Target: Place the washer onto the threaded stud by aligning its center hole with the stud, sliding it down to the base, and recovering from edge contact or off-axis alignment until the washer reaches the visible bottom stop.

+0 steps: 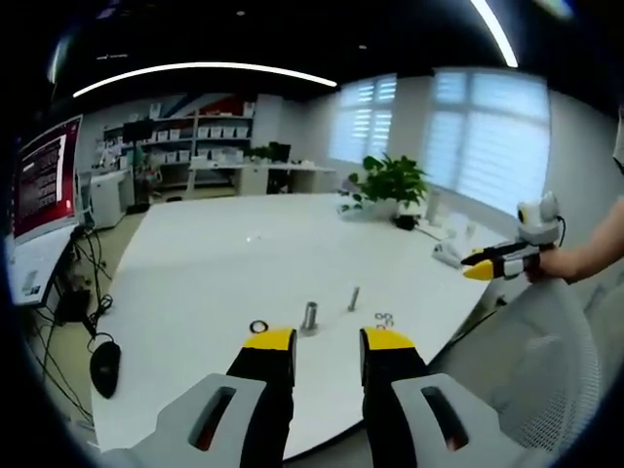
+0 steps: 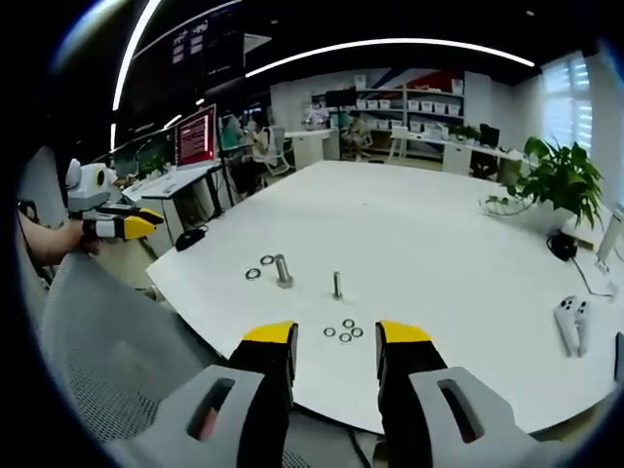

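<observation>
On the white table (image 1: pixel 224 263) stand a thick threaded stud (image 1: pixel 310 317) and a thinner stud (image 1: pixel 354 298). A dark ring washer (image 1: pixel 258 326) lies left of the thick stud, and a few small washers (image 1: pixel 384 317) lie to the right. My left gripper (image 1: pixel 329 343) hovers open and empty just short of them. In the right gripper view, the thick stud (image 2: pixel 283 270), the thin stud (image 2: pixel 337 285), two larger washers (image 2: pixel 259 267) and a cluster of small washers (image 2: pixel 343 331) lie ahead of my open, empty right gripper (image 2: pixel 336 339). Each gripper also appears in the other's view, hand-held off the table: right gripper (image 1: pixel 497 260), left gripper (image 2: pixel 122 226).
A mesh chair back (image 2: pixel 107 351) sits between me and the table edge. A monitor (image 1: pixel 44 180) and a mouse (image 1: pixel 104 366) are at the left end. A potted plant (image 1: pixel 390 180) and white controllers (image 2: pixel 572 322) sit on the far side.
</observation>
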The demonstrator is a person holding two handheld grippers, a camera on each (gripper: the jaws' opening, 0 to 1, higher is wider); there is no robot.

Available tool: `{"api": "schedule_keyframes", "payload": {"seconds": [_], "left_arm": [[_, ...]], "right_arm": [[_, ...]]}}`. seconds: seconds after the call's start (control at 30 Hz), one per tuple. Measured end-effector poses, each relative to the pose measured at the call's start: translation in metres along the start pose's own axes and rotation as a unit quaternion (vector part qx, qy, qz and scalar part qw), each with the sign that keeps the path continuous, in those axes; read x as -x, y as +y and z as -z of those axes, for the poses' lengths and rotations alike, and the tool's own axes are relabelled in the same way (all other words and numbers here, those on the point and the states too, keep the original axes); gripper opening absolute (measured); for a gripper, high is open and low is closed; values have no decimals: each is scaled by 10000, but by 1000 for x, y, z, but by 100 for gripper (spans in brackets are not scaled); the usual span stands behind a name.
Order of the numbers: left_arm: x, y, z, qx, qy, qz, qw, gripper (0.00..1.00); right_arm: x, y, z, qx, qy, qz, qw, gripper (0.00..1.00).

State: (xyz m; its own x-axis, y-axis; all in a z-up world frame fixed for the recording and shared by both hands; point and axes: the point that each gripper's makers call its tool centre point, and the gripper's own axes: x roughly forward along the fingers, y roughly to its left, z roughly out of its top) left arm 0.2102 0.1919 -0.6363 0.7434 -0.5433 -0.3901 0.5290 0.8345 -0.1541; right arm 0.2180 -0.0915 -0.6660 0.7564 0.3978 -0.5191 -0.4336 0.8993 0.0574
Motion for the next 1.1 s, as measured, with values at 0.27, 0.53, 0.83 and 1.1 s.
{"api": "schedule_keyframes", "payload": {"seconds": [0.27,0.53,0.83,1.1], "left_arm": [[0,0,1,-33,36,-16,10000,22],[0,4,2,16,64,-89,9999,22],[0,9,6,58,153,-220,9996,21],[3,14,8,-1,206,-404,9990,22]], "right_arm": [[1,1,-2,-20,-46,10,10000,35],[2,0,-4,-86,-110,22,9999,35],[0,3,-3,-120,-55,-45,9999,35],[-1,6,-3,-129,-33,-129,9998,35]]}}
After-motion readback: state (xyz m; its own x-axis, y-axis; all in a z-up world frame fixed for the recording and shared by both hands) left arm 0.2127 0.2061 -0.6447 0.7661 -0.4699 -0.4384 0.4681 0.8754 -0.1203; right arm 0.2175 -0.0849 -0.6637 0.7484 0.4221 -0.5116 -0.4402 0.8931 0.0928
